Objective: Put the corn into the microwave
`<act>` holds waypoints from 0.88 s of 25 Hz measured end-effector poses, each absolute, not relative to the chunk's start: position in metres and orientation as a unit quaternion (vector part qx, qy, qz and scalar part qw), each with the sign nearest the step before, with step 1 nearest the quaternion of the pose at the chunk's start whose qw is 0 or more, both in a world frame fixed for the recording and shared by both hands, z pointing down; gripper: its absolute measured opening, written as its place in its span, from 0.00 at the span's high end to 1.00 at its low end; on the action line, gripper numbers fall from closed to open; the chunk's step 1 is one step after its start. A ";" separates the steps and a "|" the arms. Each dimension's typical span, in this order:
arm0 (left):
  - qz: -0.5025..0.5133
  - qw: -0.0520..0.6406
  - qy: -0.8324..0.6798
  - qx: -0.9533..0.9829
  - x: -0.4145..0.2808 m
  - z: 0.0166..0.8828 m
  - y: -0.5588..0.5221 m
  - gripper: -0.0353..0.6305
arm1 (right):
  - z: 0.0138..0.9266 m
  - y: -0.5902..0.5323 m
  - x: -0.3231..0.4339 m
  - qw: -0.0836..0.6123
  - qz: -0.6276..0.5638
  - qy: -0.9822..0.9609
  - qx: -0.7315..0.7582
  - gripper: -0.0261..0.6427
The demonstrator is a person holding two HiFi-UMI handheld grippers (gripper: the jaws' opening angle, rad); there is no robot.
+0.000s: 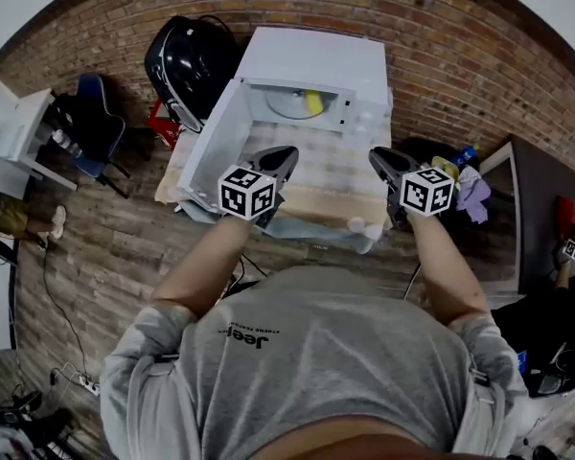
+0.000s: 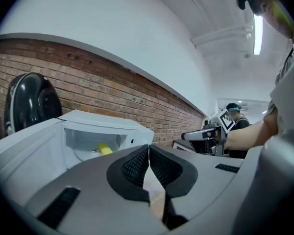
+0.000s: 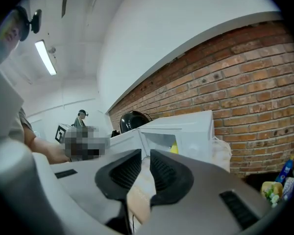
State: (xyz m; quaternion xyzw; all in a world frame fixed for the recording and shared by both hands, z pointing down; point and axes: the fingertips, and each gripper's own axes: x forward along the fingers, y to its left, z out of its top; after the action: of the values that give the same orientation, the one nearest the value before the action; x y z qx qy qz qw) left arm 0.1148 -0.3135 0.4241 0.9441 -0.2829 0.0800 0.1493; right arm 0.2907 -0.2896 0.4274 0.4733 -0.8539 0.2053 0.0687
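Brick wall [image 1: 460, 56] behind, pale table [image 1: 337, 192] before it. We list:

- microwave door [image 1: 211, 142], swung open at left
- left claw [image 1: 286, 154], tips pressed together, empty, above the table
- white microwave [image 1: 316, 56], yellow corn [image 1: 312, 103] lying inside its cavity
- right claw [image 1: 378, 156], only a thin slit between its pads, holding nothing

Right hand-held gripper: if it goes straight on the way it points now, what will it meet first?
Probably the open microwave, at the front opening where the corn lies inside. Depth is unclear, so this is a guess.
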 end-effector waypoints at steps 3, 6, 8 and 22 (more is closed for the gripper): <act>0.075 0.139 -0.286 0.945 0.107 0.407 -0.310 0.91 | 0.429 -0.276 0.300 0.074 0.216 -0.848 0.479 0.89; 0.073 0.120 -0.267 0.953 0.100 0.393 -0.313 0.91 | 0.425 -0.279 0.301 0.059 0.216 -0.835 0.503 0.90; 0.075 0.117 -0.257 0.956 0.091 0.388 -0.313 0.91 | 0.420 -0.280 0.293 0.038 0.220 -0.827 0.517 0.91; 0.063 0.089 -0.208 0.972 0.060 0.356 -0.320 0.91 | 0.391 -0.283 0.262 0.021 0.208 -0.817 0.538 0.93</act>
State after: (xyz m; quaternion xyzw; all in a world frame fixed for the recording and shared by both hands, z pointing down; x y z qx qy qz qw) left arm 0.0600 -0.3195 0.3563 0.9722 -0.2076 0.0627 0.0887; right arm 0.2622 -0.2830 0.3906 0.5382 -0.8166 0.2075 0.0208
